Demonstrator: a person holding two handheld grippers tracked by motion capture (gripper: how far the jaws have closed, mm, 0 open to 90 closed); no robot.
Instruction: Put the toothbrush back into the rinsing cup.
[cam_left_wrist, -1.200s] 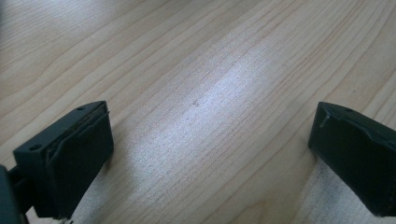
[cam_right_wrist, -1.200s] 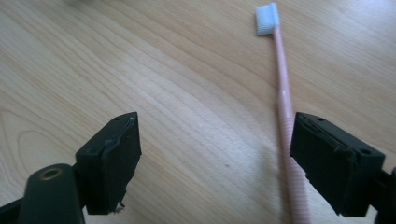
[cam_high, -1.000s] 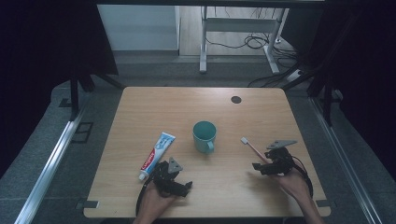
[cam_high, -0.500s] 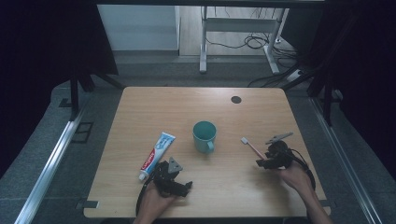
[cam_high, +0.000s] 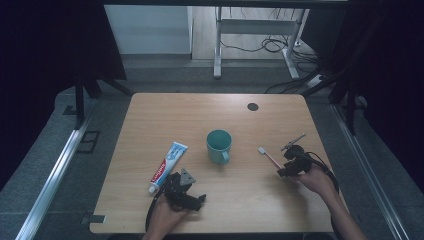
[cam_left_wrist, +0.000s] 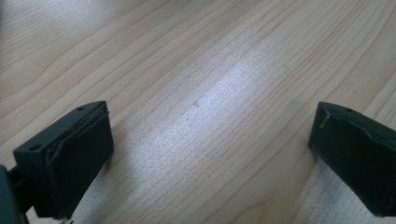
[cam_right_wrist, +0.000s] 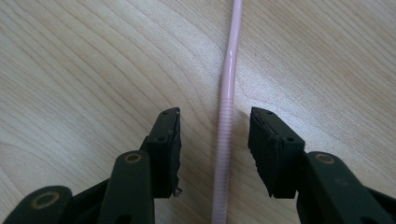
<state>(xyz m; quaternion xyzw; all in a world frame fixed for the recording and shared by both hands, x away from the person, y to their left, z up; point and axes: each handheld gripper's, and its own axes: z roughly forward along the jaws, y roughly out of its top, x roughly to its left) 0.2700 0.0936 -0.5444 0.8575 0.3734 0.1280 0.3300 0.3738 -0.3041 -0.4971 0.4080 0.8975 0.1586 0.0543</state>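
One pink toothbrush (cam_high: 268, 156) lies right of centre in the high view, well inside the table's right edge (cam_high: 320, 150). The right gripper (cam_right_wrist: 215, 126) straddles its handle, jaws just closing but not yet touching it. One teal mug (cam_high: 219, 146) and one toothpaste tube (cam_high: 168, 162) sit leftward with bare wood between. The left gripper (cam_high: 184, 190), lower left, rests spread wide, holding nothing.

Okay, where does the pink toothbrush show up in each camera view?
High view: pink plastic toothbrush lies right of the teal mug, at the right gripper.
Right gripper view: its handle runs up the middle between the closing jaws, untouched.
Left gripper view: not there.
Shared landmark: the wooden table.
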